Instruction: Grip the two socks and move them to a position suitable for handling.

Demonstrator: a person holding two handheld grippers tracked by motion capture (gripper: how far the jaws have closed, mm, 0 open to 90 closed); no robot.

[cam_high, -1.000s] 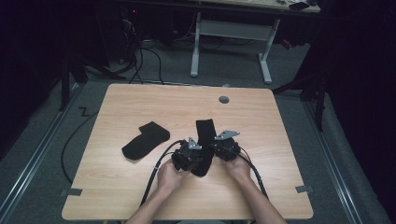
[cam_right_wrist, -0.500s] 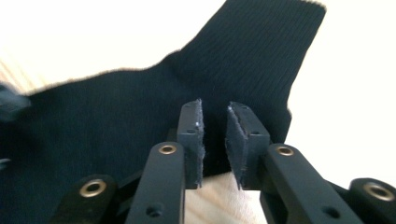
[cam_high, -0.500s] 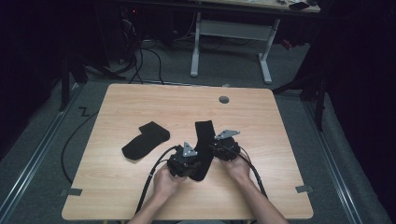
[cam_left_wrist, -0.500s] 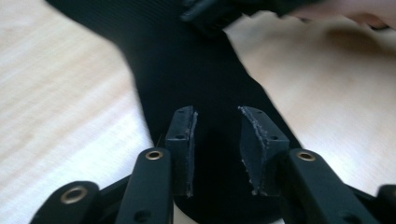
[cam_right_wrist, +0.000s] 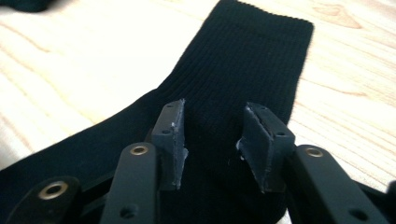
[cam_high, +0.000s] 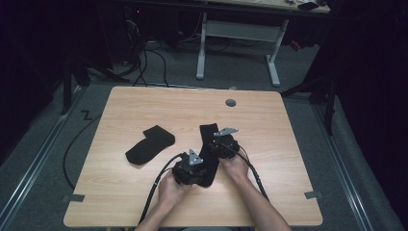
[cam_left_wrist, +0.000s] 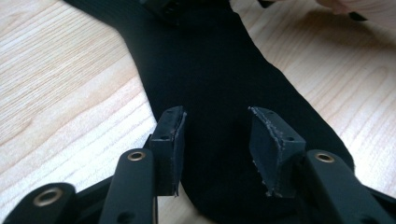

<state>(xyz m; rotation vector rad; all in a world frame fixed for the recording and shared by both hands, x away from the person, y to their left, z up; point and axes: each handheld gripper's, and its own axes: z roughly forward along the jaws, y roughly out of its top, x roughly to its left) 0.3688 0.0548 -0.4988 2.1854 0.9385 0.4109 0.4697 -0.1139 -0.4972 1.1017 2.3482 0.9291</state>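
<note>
A black sock lies flat on the wooden table, cuff toward the far side. My left gripper hovers over its near toe end. In the left gripper view the jaws stand apart over the sock, gripping nothing. My right gripper is over the sock's middle. Its pads are likewise spread above the ribbed leg. Both pairs of jaws have just been opening, with only flat fabric beneath them. A second black sock lies apart to the left.
A round grey grommet sits in the tabletop at the far side. Tape marks lie near the front corners. Cables trail from both grippers over the near edge. A white desk frame stands beyond the table.
The right gripper has shifted slightly over the sock. The left hand has stayed in place. Both socks lie where they were.
</note>
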